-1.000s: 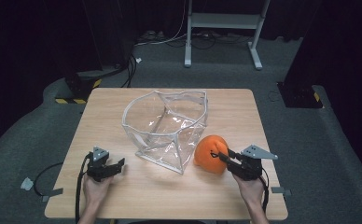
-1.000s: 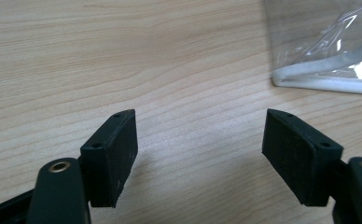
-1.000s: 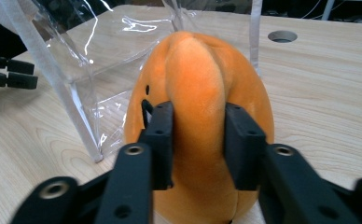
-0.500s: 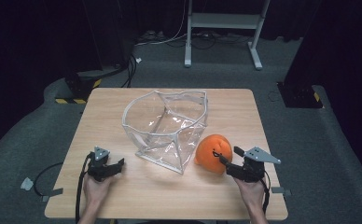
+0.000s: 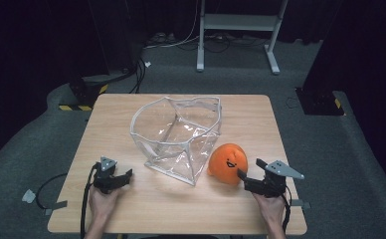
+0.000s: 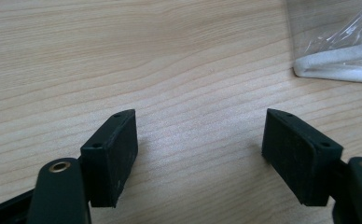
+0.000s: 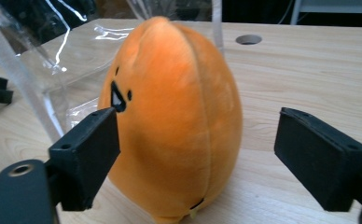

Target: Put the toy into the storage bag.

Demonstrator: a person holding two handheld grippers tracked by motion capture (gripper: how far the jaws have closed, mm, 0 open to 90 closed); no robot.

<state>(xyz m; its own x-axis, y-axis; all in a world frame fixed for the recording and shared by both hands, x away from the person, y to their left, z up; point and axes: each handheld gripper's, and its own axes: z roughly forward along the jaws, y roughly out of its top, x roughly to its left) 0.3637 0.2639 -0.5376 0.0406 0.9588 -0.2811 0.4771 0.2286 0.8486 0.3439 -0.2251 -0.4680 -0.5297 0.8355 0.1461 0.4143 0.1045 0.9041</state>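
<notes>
Round orange plush toy (image 7: 170, 121) with a stitched black face and seamed, fuzzy fabric, standing between the spread jaws of the right hand-held gripper (image 5: 246, 175), which have just been opening; no pad presses it. Beyond it, touching, a crinkled clear plastic bag (image 5: 178, 132) with white piping. Left hand-held gripper (image 6: 200, 144) gapes wide over bare pale wood-grain worktop (image 6: 123, 56). No legible writing.

Your right gripper (image 5: 246, 175) has just opened its jaws and let go of the round orange plush toy (image 5: 227, 163), now standing free between them.
</notes>
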